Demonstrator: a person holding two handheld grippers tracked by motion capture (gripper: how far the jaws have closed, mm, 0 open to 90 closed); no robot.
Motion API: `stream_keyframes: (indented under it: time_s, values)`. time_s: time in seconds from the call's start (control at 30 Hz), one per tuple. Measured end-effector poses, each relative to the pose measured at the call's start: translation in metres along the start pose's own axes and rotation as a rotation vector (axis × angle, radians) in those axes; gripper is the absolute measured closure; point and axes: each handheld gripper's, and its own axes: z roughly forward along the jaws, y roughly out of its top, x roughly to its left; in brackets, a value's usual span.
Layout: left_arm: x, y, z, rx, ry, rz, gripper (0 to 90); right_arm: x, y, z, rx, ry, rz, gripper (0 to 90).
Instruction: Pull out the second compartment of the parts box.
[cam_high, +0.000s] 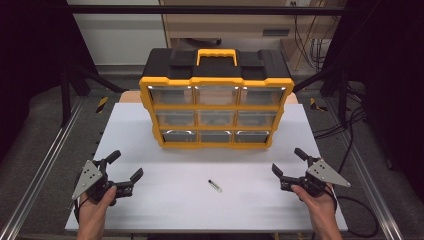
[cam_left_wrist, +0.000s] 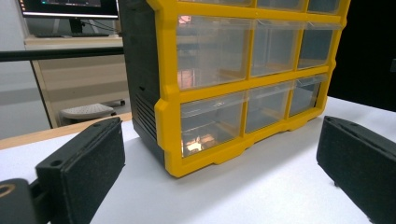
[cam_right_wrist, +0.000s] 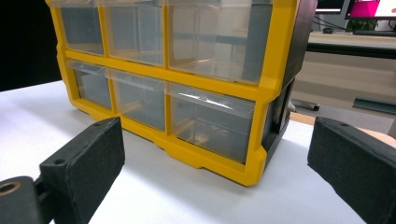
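Left tool (cam_high: 123, 166) and right tool (cam_high: 290, 160): both held low at the near corners of the white surface (cam_high: 150, 130), jaws spread wide, nothing between them. Small dark cylinder (cam_high: 215, 185): lies flat between the tools, long axis slanting, somewhat nearer the right tool. Beyond it: yellow-and-black drawer organiser (cam_high: 216, 107), drawers facing the person; then dim room, cables, cabinets.

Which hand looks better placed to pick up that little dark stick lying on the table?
Probably the right gripper: the small stick lies right of centre, somewhat nearer it than the left gripper. Both stand open and empty.
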Motion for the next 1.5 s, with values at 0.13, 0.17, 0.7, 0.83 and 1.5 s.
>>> stream_keyframes:
  time_s: [0.13,0.17,0.7,0.83,1.5]
  values:
    - [0.002,0.000,0.000,-0.001,0.007,-0.010,1.1,0.002,0.000,0.001,0.020,-0.006,0.005,5.8]
    - [0.002,0.000,0.000,-0.001,0.008,-0.010,1.1,0.002,0.000,0.000,0.021,-0.006,0.007,6.4]
    - [0.002,-0.001,-0.001,0.015,0.023,-0.019,1.2,0.017,0.016,0.005,0.094,-0.107,-0.126,8.9]
    - [0.002,-0.001,-0.001,0.020,0.024,-0.018,1.2,0.019,0.030,0.014,0.118,-0.164,-0.189,8.9]
    - [0.001,-0.001,-0.001,0.034,0.026,-0.010,1.3,0.065,0.106,0.064,0.139,-0.240,-0.616,12.2]
